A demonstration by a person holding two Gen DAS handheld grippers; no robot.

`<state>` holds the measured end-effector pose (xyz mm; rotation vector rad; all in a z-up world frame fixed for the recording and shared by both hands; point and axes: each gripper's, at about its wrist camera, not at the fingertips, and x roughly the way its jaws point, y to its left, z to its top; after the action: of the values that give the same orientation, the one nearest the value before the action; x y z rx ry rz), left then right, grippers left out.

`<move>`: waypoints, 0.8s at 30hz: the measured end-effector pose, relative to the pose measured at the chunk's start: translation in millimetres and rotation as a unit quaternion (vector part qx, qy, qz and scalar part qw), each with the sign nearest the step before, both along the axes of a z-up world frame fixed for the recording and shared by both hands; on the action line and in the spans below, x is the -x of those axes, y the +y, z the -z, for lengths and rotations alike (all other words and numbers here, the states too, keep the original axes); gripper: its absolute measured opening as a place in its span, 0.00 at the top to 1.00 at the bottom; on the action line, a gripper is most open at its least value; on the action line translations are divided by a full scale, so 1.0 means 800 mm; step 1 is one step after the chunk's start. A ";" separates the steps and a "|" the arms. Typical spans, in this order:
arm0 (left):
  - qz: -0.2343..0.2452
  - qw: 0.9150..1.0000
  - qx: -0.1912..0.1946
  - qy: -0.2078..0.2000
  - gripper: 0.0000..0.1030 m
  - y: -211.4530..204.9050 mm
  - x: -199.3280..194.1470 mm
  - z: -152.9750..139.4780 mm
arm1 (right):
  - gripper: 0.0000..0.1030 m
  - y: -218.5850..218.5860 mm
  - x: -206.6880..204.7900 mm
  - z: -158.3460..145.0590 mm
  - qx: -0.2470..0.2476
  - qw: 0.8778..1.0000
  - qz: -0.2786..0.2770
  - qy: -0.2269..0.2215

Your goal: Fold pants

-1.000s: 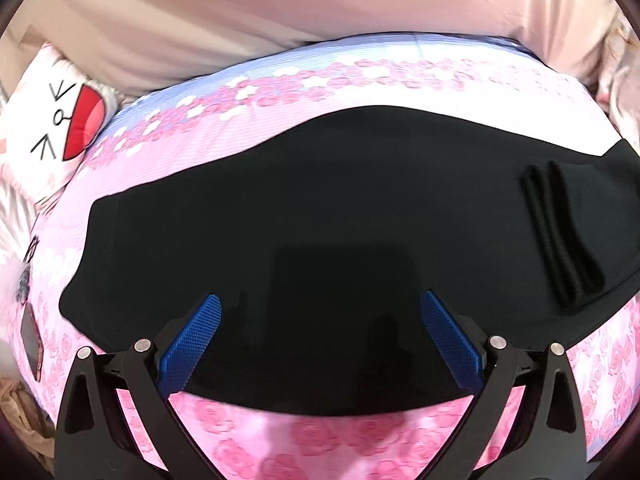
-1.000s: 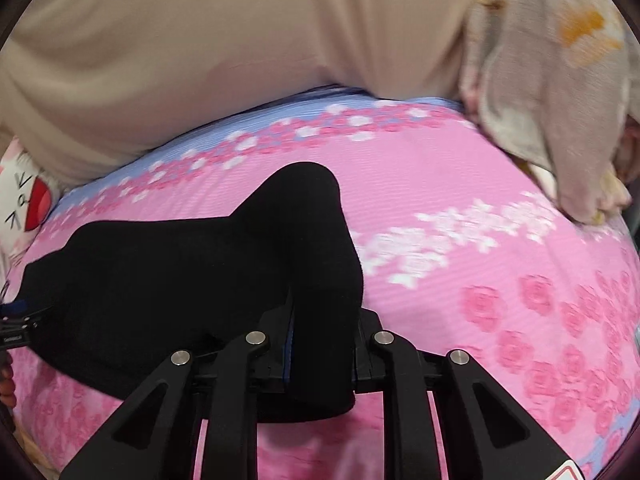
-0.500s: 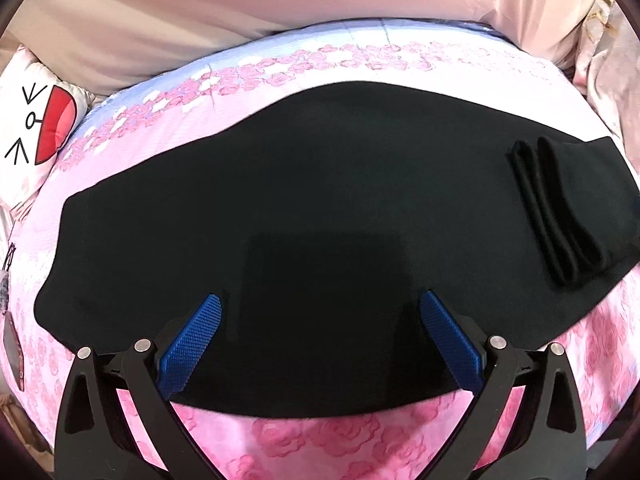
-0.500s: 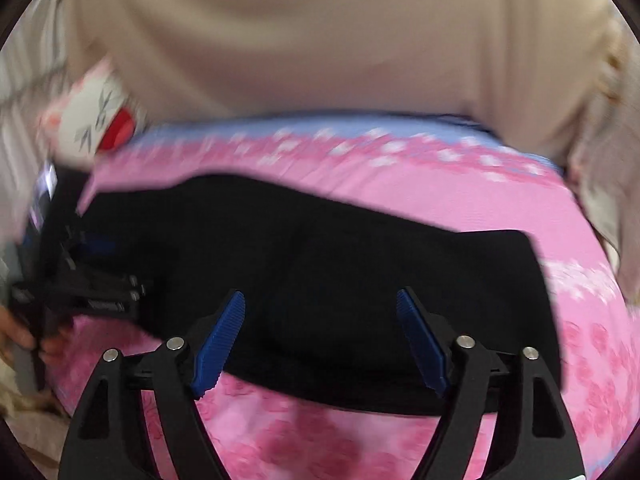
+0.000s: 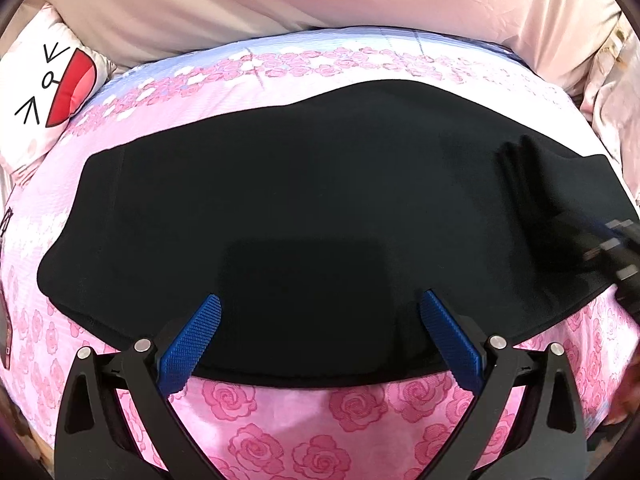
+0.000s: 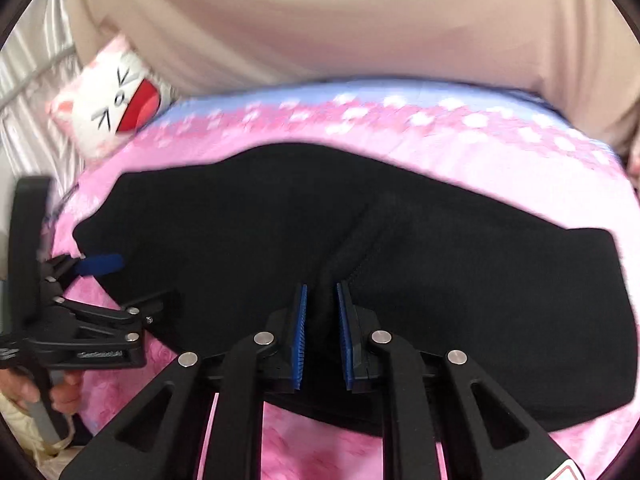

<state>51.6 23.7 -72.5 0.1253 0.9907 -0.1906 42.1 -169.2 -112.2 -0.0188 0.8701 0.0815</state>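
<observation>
Left wrist view: black pants are spread flat across the pink rose-print bed.
Left gripper: held spread wide over the near hem, nothing gripped.
Right gripper: closed on a raised ridge of the pants.
Cat pillow: seen at the bed's far left.

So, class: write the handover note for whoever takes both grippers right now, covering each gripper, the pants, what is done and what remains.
Left gripper: open, hovering over the near edge of the pants, holding nothing.
Right gripper: fingers nearly closed on a raised ridge of black cloth near the pants' front edge.
Pants: spread lengthwise across the pink rose bedspread, apparently already folded leg on leg.
Left: fold them across to shorten, then smooth.
</observation>
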 end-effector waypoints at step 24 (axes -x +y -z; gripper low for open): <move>-0.196 0.973 0.125 -0.005 0.05 0.191 0.000 0.002 | 0.29 0.000 0.005 -0.065 0.012 0.995 0.077 -0.059</move>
<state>51.3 176.2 -74.3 -0.2987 0.9541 0.0498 38.4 -169.6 -60.4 0.0213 0.7524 -0.0737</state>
